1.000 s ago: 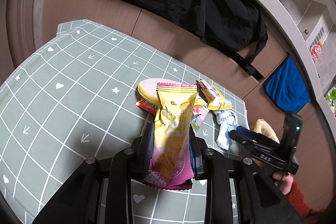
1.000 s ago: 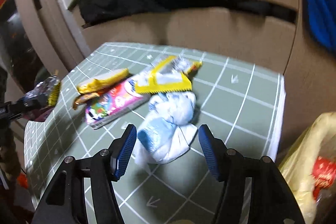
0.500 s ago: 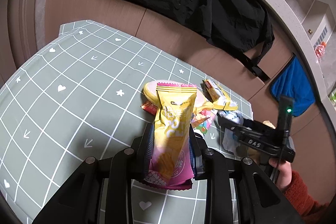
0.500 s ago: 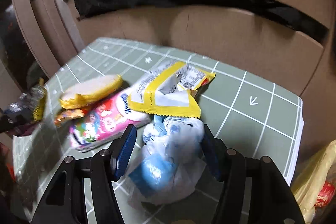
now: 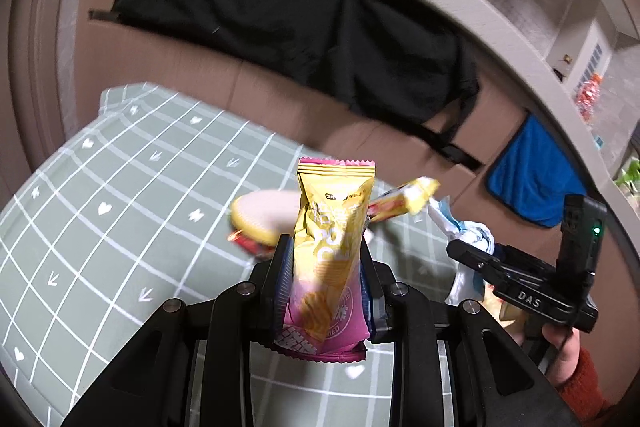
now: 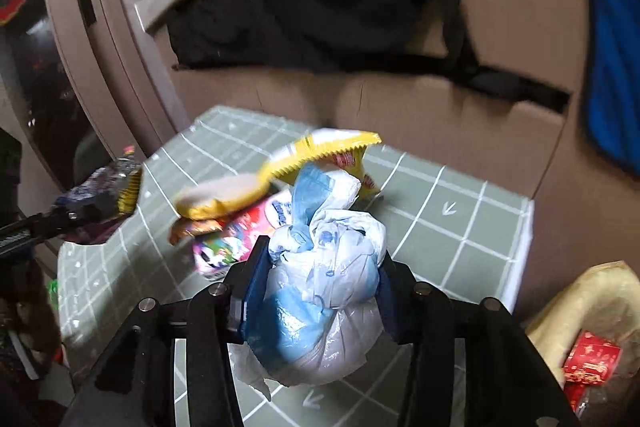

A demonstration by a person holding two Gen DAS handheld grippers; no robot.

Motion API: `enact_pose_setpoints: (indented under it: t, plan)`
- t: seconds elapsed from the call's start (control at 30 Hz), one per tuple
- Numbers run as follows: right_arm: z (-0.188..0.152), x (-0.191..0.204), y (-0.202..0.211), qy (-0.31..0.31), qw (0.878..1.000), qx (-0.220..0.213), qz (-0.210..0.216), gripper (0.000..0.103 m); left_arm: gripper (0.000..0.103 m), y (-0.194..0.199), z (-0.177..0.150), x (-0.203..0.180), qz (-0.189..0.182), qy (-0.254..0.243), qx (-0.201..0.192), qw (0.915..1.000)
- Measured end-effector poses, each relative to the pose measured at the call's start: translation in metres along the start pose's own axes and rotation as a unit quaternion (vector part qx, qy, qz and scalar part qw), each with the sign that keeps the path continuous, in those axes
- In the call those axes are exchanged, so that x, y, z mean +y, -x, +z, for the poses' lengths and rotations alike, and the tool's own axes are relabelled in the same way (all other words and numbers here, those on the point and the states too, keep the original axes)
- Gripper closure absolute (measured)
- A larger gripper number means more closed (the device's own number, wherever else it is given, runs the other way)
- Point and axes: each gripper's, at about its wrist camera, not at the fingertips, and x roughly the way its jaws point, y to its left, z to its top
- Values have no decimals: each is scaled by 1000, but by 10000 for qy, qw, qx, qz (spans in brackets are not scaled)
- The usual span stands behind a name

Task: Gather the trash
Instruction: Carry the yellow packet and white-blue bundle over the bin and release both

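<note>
The left gripper point(image 5: 324, 279) was closed on a tall yellow-and-pink crinkled snack packet point(image 5: 330, 251), which stood upright between its blue pads, clear of the worktop point(image 5: 120, 203) with its grey-green, white-gridded cloth. The right gripper point(image 6: 316, 291) was closed around a knotted white-and-blue plastic bag point(image 6: 320, 287), its pads pressing both sides of the bundle, which looked lifted off the cloth.

Judging by this, two pieces of trash were in hand but not yet dropped anywhere. Several pieces remained in a loose heap on the worktop: a torn yellow-edged white wrapper point(image 6: 332, 151), a flat round yellow-rimmed pack point(image 6: 218, 195), a pink printed packet point(image 6: 236, 239) beneath it and a small orange-brown wrapper point(image 6: 192, 227) touching that.

A crumpled beige paper bag point(image 6: 592, 311) holding something red sat just beyond the worktop's right edge; it seemed the likely place for the trash, though that could not be confirmed.
</note>
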Motion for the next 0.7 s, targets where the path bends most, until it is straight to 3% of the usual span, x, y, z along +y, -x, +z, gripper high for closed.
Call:
enact_pose_setpoints:
  t: [0.4,0.7]
  plan:
    - [5,-15,92,333,9958,-836,-160,58,73,10,17,-100,-227,-518,-484,9972]
    - [-7,-62,167,279,9882,-1299,-760,58,73,-13,8,-197,-868,-944,-466,9907]
